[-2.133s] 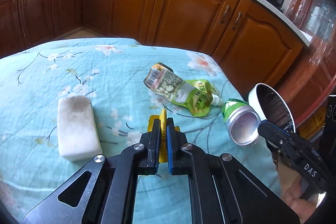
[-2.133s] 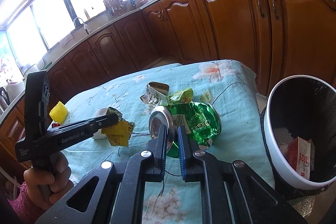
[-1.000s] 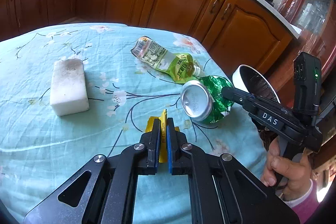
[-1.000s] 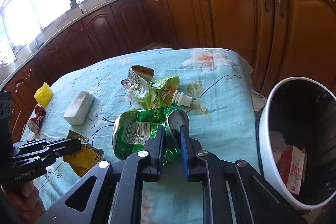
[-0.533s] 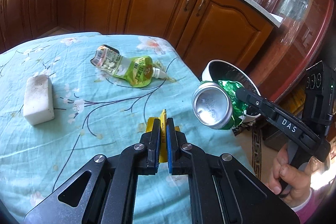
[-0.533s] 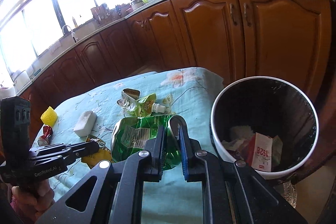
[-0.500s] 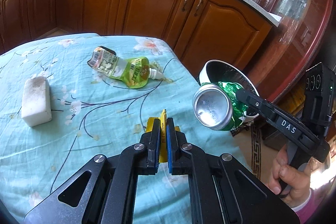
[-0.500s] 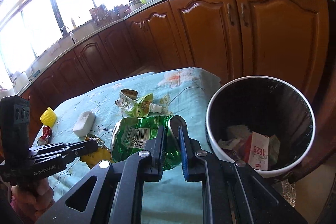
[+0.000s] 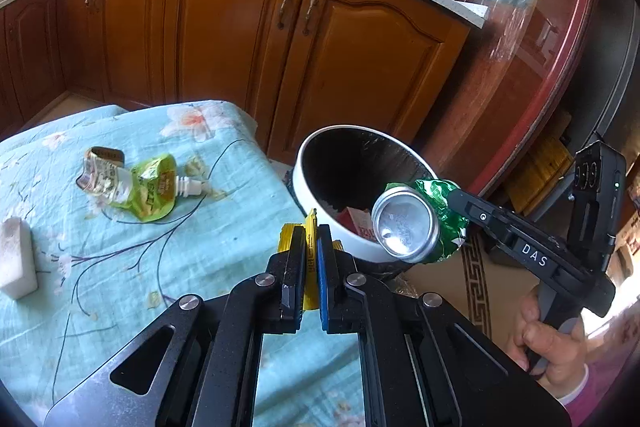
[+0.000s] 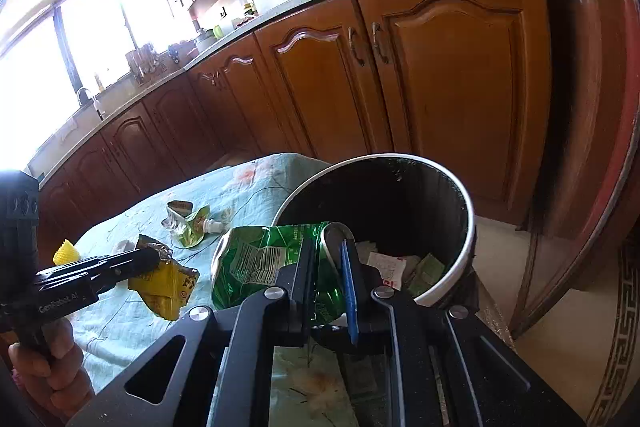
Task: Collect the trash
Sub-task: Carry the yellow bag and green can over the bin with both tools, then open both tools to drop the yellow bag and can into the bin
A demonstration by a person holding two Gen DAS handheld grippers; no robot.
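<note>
The counter (image 9: pixel 168 235) under its floral cloth meets the white-rimmed trash bin (image 9: pixel 320 231) at its edge. Over that rim the right tongs (image 10: pixel 326 267) hang clamped on a crushed green can (image 9: pixel 404 225), its silver base toward the left camera. The left tongs (image 9: pixel 308 259) pinch a yellow wrapper (image 10: pixel 166 283) above the cloth. A green spouted pouch (image 9: pixel 136 183) lies flat farther back.

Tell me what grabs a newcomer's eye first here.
The crushed green can, clamped in the right claw, hangs at the rim of the white trash bin beside the table. The left claw pinches a yellow wrapper over the floral tablecloth, where a green squeeze pouch lies.
</note>
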